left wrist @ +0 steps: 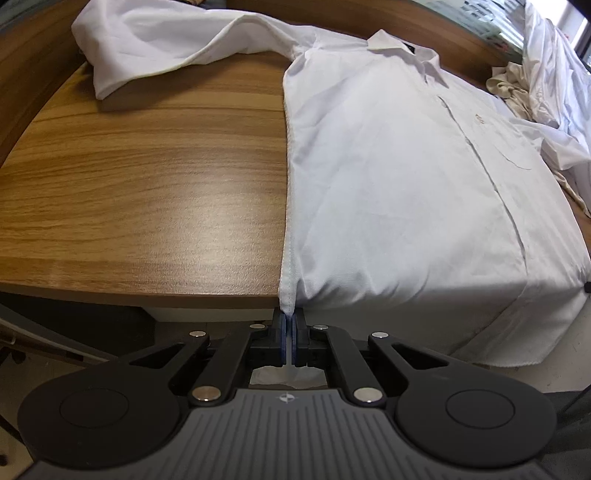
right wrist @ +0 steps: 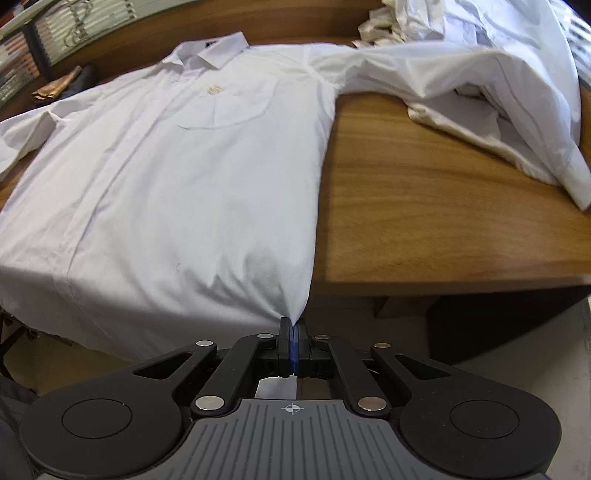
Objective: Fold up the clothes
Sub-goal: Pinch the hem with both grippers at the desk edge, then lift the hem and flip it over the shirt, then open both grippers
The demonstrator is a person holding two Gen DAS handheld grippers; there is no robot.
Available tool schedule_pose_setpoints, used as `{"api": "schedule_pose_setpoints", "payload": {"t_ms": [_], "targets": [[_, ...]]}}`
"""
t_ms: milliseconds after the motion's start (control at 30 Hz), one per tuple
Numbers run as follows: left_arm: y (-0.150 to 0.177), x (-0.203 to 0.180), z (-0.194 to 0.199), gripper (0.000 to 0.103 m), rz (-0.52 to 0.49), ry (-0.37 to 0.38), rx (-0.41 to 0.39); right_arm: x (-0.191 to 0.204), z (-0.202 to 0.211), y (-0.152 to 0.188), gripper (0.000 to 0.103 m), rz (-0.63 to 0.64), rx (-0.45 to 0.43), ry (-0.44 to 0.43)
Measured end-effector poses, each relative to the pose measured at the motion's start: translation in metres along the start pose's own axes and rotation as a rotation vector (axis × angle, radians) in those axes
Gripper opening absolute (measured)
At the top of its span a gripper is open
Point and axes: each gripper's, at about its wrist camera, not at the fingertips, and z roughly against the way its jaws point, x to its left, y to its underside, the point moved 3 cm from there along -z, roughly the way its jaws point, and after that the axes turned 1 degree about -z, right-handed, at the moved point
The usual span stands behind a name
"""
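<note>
left wrist: white shirt [left wrist: 388,155] flat, hem overhanging

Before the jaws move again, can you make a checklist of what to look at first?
1. Left gripper pinches the shirt's bottom corner: ok, jaws shut on cloth.
2. Right gripper pinches the other bottom corner: ok, jaws shut on cloth.
3. Shirt body lies flat, front up, collar far from the grippers: ok.
4. Sleeves laid out neatly: not ok, one sleeve is bunched up, the other is rumpled beside a pile of clothes.
5. Bare table beside the shirt: ok.
6. Both layers of the hem caught: cannot tell.
</note>
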Motion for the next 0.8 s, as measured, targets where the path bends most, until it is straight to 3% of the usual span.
{"api": "schedule_pose_setpoints", "payload": {"t_ms": [200, 267, 300, 567, 600, 633, 800], "targets": [[0.000, 0.003, -0.003, 0.005, 0.029, 0.008, 0.022, 0.003, -0.012, 0.005, 0.004, -0.001, 0.023, 0.035], [0.000, 0.007, 0.000, 0.012, 0.047, 0.017, 0.025, 0.002, -0.013, 0.007, 0.004, -0.011, 0.033, 0.053], [0.001, 0.009, 0.003, 0.018, 0.052, 0.023, 0.021, 0.001, -0.011, 0.006, 0.009, -0.017, 0.027, 0.062], [-0.006, 0.007, 0.041, 0.027, 0.034, 0.033, -0.041, 0.014, 0.017, -0.014, 0.012, -0.023, -0.114, 0.065], [-0.008, 0.007, 0.043, 0.027, 0.034, 0.033, -0.045, 0.016, 0.016, -0.018, 0.019, -0.024, -0.126, 0.060], [-0.010, 0.007, 0.045, 0.029, 0.034, 0.031, -0.050, 0.018, 0.013, -0.022, 0.025, -0.024, -0.129, 0.056], [-0.027, 0.013, 0.048, 0.034, 0.036, -0.021, -0.082, 0.025, -0.013, -0.031, 0.026, -0.007, -0.093, 0.052]]}}
